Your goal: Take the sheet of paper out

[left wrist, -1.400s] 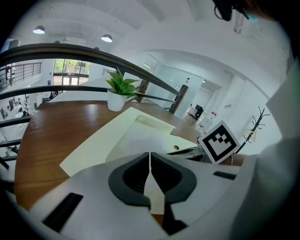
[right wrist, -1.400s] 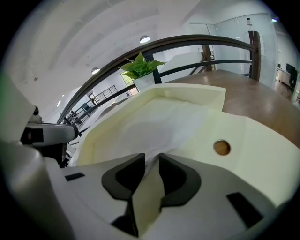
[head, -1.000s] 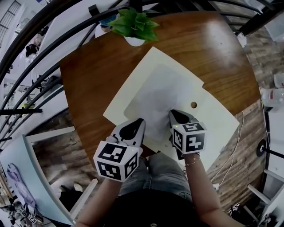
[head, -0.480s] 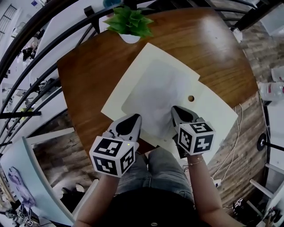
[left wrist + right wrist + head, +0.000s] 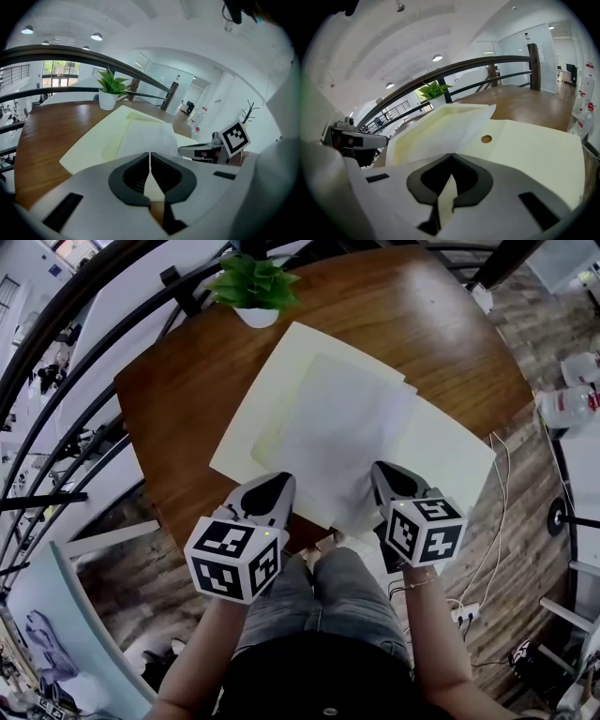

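Note:
A large cream envelope lies open on the round wooden table, its flap spread to the right. A white sheet of paper sticks out of it toward me. My left gripper is shut on the envelope's near edge, and cream paper shows between its jaws. My right gripper is shut on the sheet's near right corner; in the right gripper view the sheet runs down between the jaws. A small round hole marks the flap.
A potted green plant stands at the table's far edge, beyond the envelope. A dark curved railing runs along the table's left side. The table's near edge is just under both grippers, with my legs below it.
The white sheet has slid farther out of the envelope, toward me and to the right, and now hides the flap's hole in the head view. Both grippers stayed shut.

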Demonstrator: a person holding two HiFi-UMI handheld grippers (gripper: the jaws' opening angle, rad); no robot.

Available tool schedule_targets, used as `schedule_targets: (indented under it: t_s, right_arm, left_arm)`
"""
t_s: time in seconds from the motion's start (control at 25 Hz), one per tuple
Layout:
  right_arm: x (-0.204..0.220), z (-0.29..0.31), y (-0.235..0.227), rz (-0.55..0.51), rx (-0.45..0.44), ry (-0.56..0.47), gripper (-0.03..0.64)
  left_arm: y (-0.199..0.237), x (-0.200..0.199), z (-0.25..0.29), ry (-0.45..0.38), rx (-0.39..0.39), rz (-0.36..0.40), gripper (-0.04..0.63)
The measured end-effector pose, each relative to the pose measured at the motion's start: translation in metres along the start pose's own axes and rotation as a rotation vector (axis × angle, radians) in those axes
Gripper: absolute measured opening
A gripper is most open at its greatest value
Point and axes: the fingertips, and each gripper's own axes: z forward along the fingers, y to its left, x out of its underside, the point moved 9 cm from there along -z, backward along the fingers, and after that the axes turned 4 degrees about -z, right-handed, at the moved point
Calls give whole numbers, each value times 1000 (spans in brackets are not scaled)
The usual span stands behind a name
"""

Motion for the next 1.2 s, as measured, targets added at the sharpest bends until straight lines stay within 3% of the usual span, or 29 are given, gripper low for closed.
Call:
schedule_targets:
  t_s: [0.68, 1.2]
  right_arm:
    - [31, -96, -47, 124, 225, -137, 28]
    - [31, -155, -45, 184, 277, -276, 27]
  left_arm:
    - [-41, 5, -3, -4, 124, 117, 23]
    - [-63, -6, -12, -36, 193, 188, 24]
